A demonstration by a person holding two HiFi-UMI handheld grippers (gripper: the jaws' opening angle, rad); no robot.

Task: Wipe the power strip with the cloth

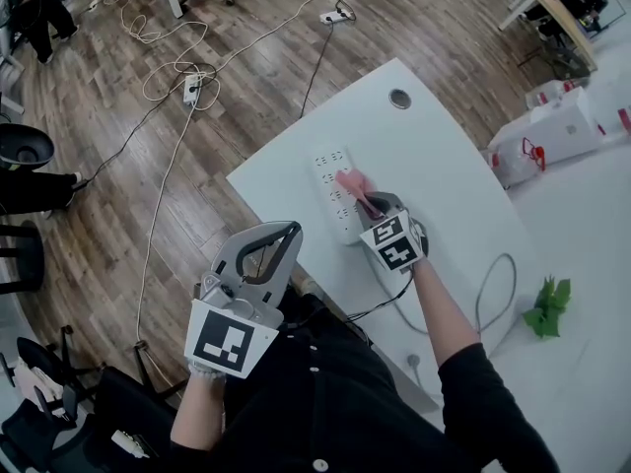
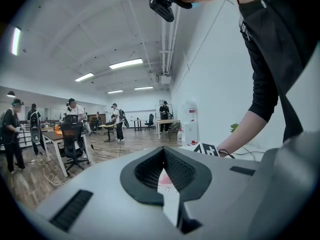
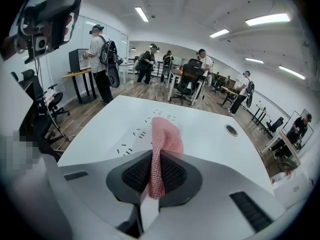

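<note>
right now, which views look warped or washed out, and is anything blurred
Both gripper views are strongly fisheye, ceiling lights bowed, corners black. Right gripper view: cloth sharp, mosaic patch at lower left. Head view: milder bending, table so bright that the power strip nearly washes out.

The power strip (image 1: pixel 335 193) lies along the left edge of the desk (image 1: pixel 444 156). The cloth (image 1: pixel 353 182) sits on top of it, pinched between the jaws of the right gripper (image 1: pixel 373 205). The left gripper (image 1: pixel 286 233) hangs off the desk to the left (nearer the person). A cable (image 1: pixel 479 302) loops to the strip's right, and a grommet (image 1: pixel 399 98) sits behind it.
</note>
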